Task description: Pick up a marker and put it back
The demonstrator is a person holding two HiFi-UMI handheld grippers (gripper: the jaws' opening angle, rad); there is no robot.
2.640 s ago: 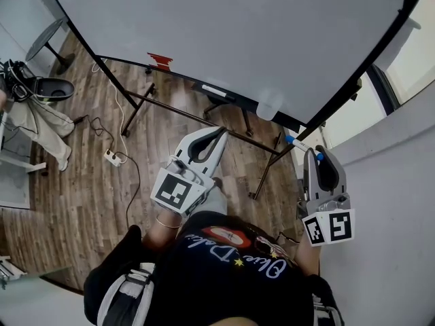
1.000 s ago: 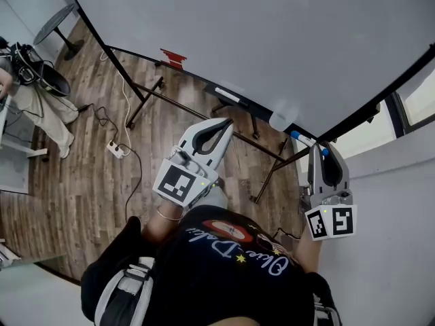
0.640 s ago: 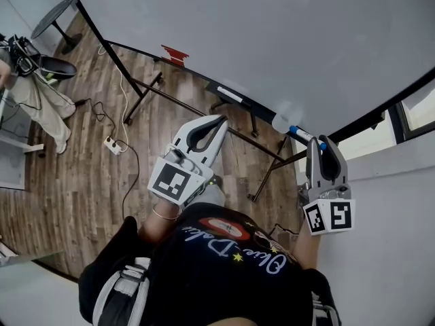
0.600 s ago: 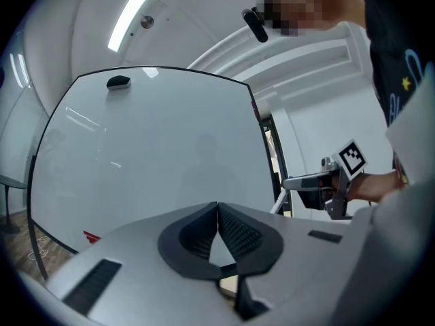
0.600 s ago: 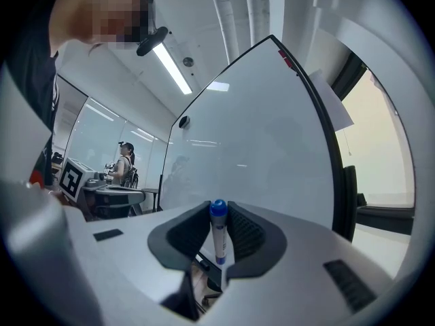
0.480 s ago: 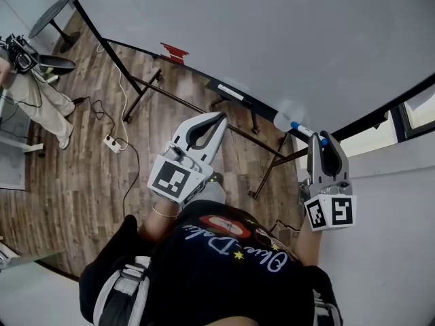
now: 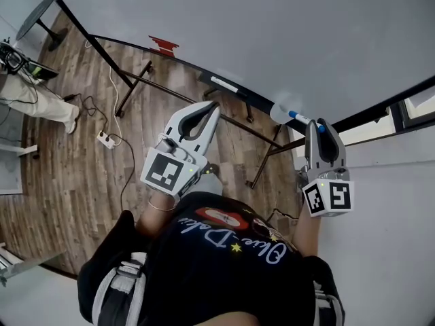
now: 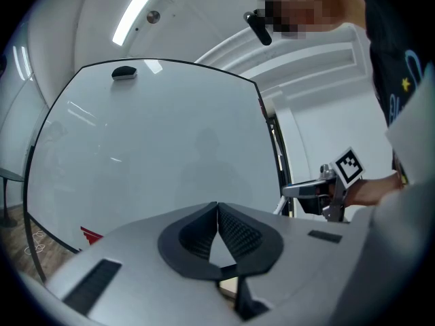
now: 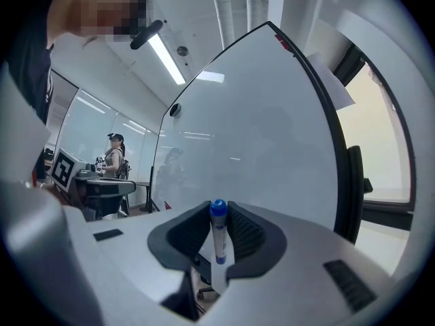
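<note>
Right gripper jaws narrow, clamped on marker, blue cap up. Left gripper jaws together, nothing between. Whiteboard ahead on black-framed stand; marker end near its lower edge, contact unclear. Wood floor below, power strip on it. Both grippers held level. Count: one marker, two grippers, one board.

I could see only the blue-tipped end of the marker past the right gripper in the head view; the rest was hidden between its jaws. The whiteboard ran off the top edge. A bystander at the left edge was cropped to legs.
</note>
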